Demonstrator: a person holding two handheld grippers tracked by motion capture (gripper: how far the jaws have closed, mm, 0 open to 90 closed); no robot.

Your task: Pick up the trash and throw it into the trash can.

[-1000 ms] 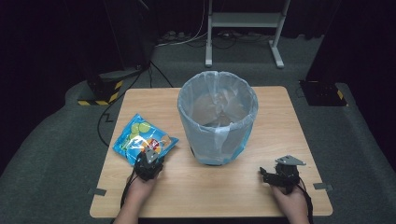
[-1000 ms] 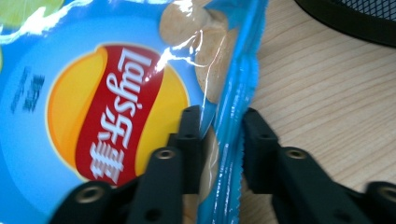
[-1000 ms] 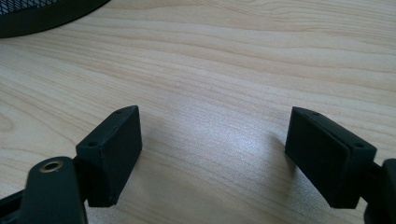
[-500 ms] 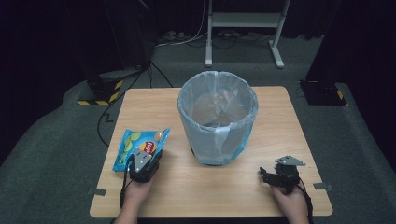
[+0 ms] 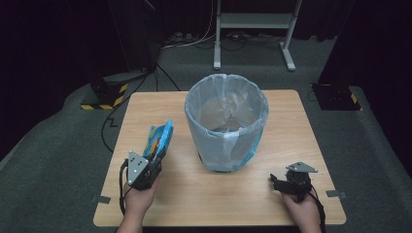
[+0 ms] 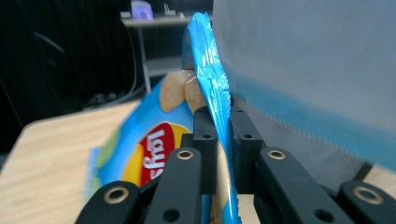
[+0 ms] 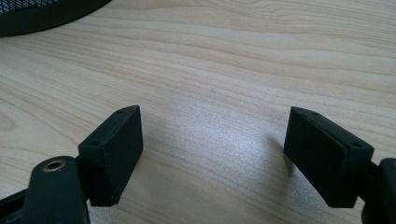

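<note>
While the left gripper (image 5: 154, 162) pinches a crinkly blue plastic crisp packet (image 5: 159, 138), the right gripper (image 5: 278, 183) rests with its fingers spread wide.

Clamped edge-on between the left fingers (image 6: 205, 140), which have just been closing on it, the packet stands upright over the left part of the pale wooden worktop (image 5: 204, 194), near the left side of the round mesh bin lined with a translucent blue plastic bag (image 5: 226, 124); the left gripper view shows the packet's thin sealed edge squeezed between both pads with the bin's wall just beside it. At the worktop's right front corner, the right fingers (image 7: 112, 154) hold nothing, bare wood between them.
</note>
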